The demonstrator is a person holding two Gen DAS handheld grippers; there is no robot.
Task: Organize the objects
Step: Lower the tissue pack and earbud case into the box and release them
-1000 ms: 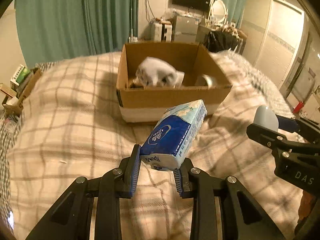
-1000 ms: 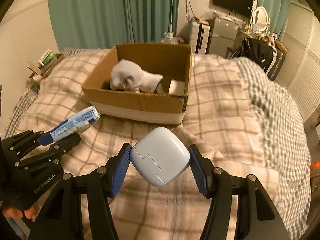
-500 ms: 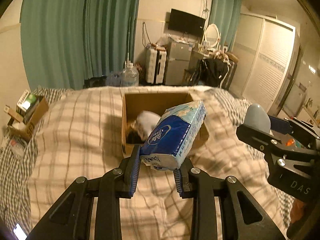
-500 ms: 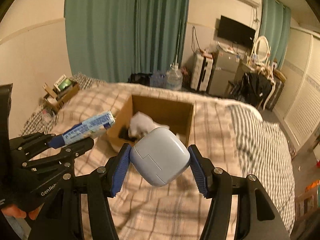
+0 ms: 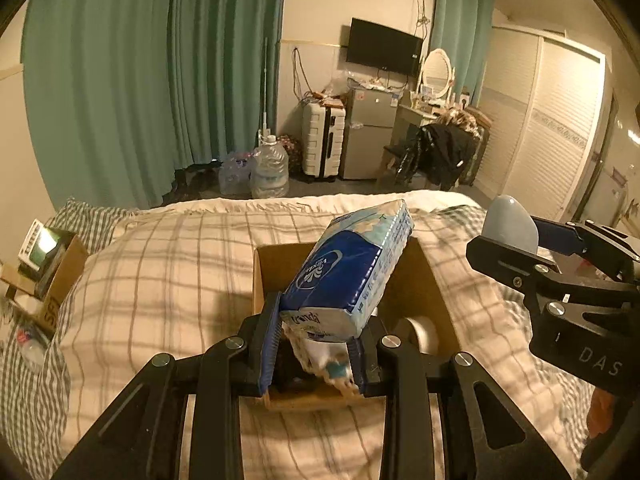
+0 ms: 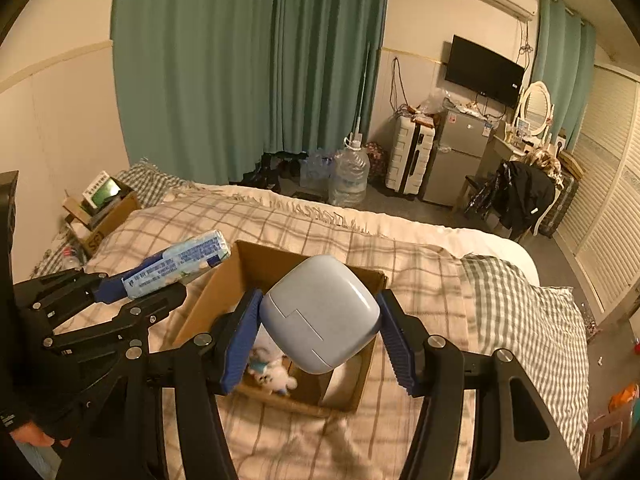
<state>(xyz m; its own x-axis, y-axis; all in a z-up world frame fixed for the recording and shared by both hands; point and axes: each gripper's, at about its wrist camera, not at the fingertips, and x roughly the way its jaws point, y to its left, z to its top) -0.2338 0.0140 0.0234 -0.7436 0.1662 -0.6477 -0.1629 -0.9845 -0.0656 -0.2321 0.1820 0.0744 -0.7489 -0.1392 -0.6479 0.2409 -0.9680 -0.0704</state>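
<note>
My left gripper is shut on a blue and white tissue pack and holds it in the air over the open cardboard box on the bed. My right gripper is shut on a pale blue rounded case, also held above the box. Inside the box lie a white soft toy and a roll of tape. The tissue pack shows at left in the right wrist view, and the case at right in the left wrist view.
The box sits on a bed with a plaid blanket. A small carton of items stands off the bed's left side. Water jugs, a suitcase and a small fridge stand by the far wall.
Both grippers have risen and moved forward with their objects, from in front of the box to above it. The box now lies below the fingers in both views.
</note>
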